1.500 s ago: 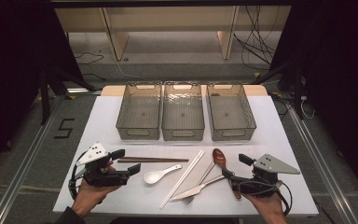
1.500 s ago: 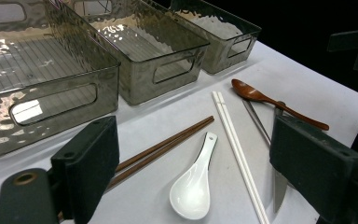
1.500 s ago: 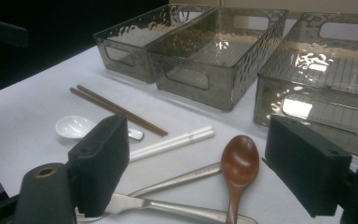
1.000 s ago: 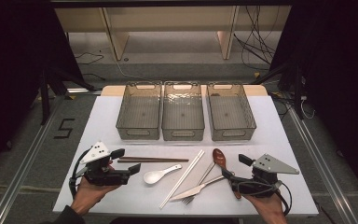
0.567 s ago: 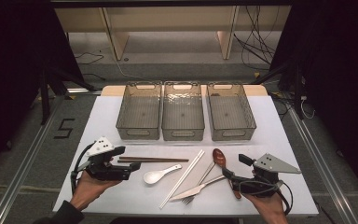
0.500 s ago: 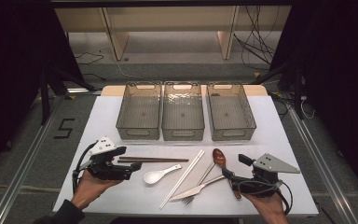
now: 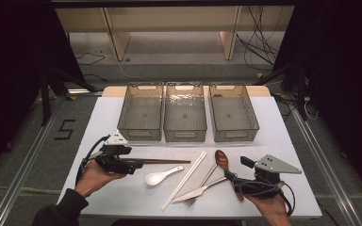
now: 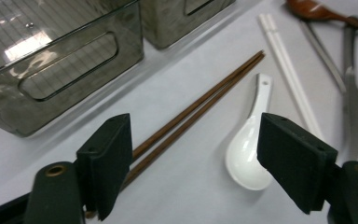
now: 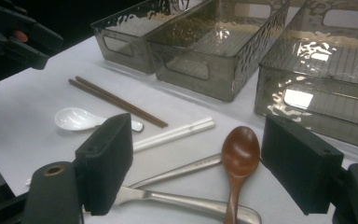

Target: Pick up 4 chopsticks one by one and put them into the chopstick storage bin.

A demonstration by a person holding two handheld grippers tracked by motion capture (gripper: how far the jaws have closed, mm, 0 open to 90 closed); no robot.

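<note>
Left gripper view: closing left tool [image 8: 193,168] straddles brown chopsticks [image 8: 200,105], not gripping.

Three smoked-plastic bins [image 7: 185,113] stand side by side at the frame's centre. A white ceramic spoon [image 7: 158,177], white chopsticks [image 7: 185,180], a wooden spoon [image 7: 222,159] and a knife [image 7: 200,190] lie below.

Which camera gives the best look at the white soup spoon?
The left gripper view: the white soup spoon lies close and whole between its jaws. The high view shows it small; the right gripper view shows it partly behind a jaw.
</note>
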